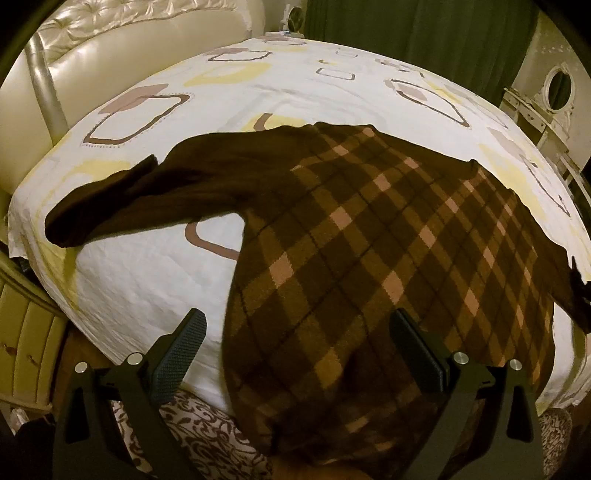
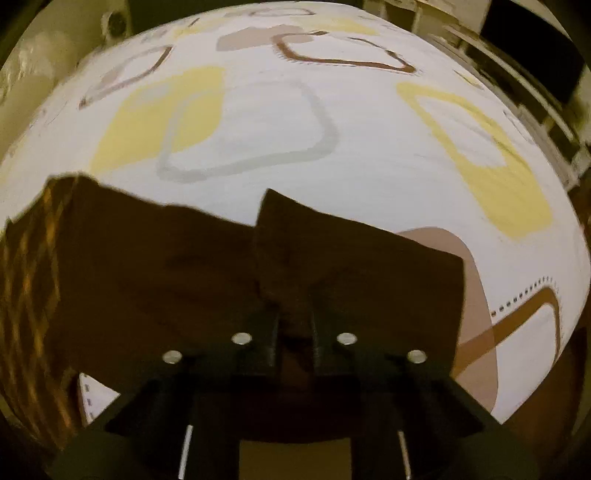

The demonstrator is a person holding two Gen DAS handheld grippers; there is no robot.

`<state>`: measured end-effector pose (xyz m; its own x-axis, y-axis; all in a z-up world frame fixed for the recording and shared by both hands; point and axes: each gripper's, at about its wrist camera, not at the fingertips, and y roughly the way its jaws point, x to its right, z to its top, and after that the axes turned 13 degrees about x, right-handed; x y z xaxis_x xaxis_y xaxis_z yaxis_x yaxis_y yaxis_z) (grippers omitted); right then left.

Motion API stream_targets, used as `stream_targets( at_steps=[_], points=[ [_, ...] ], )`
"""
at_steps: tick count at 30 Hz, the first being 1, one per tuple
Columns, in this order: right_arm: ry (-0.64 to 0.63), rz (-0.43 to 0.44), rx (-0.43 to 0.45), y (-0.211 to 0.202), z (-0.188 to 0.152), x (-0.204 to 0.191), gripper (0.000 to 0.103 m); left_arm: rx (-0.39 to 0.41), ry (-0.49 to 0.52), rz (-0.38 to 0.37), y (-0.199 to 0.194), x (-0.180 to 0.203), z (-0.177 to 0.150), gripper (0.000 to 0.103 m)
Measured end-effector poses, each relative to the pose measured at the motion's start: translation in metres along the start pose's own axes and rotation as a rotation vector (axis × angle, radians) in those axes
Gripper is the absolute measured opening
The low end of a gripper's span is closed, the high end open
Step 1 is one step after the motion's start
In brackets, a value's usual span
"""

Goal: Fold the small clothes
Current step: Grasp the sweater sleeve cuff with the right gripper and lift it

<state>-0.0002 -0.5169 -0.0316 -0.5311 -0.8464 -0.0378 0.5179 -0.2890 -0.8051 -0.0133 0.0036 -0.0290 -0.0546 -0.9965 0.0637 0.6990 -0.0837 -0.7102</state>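
Note:
A brown plaid sweater (image 1: pixel 369 240) lies spread flat on the white patterned bedsheet (image 1: pixel 147 288). One plain dark brown sleeve (image 1: pixel 147 195) stretches out to the left. My left gripper (image 1: pixel 299 317) stands open just above the sweater's near hem, one finger over the sheet and one over the plaid. In the right wrist view my right gripper (image 2: pixel 294 321) is shut on the other dark brown sleeve (image 2: pixel 351 258), whose cloth bunches up between the fingers. The plaid body (image 2: pixel 29 277) shows at the left edge. That view is blurred.
A cream padded headboard (image 1: pixel 110 62) stands at the far left and a green curtain (image 1: pixel 424 33) behind the bed. White furniture with a round mirror (image 1: pixel 557 88) lines the right side. A brown-patterned cloth (image 1: pixel 207 435) hangs at the bed's near edge.

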Motion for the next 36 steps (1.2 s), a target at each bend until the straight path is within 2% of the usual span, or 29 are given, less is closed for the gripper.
stream_targets(
  at_steps=[7,9,14,20,25,31,36],
  points=[
    [0.256,0.106,0.131,-0.054,-0.007,0.077,0.008,-0.006,-0.003,-0.002,0.001,-0.001,0.0,0.099],
    [0.312,0.112,0.153,-0.067,-0.013,0.1,0.008,-0.008,-0.001,-0.001,0.001,0.0,-0.001,0.099],
    [0.451,0.05,0.195,-0.088,-0.037,0.171,0.008,-0.009,0.004,-0.003,0.002,0.003,-0.002,0.099],
    [0.621,0.011,0.16,-0.077,-0.071,0.229,0.008,-0.003,0.013,0.0,0.001,0.005,-0.003,0.099],
    [0.687,0.006,0.114,-0.055,-0.093,0.243,0.008,0.001,0.017,0.006,0.001,0.004,-0.003,0.099],
    [0.689,-0.007,0.126,-0.053,-0.09,0.242,0.009,0.003,0.032,0.014,0.003,0.005,-0.004,0.099],
    [0.73,-0.035,0.146,-0.061,-0.097,0.252,0.017,0.008,0.061,0.008,0.003,0.008,-0.006,0.099]
  ],
)
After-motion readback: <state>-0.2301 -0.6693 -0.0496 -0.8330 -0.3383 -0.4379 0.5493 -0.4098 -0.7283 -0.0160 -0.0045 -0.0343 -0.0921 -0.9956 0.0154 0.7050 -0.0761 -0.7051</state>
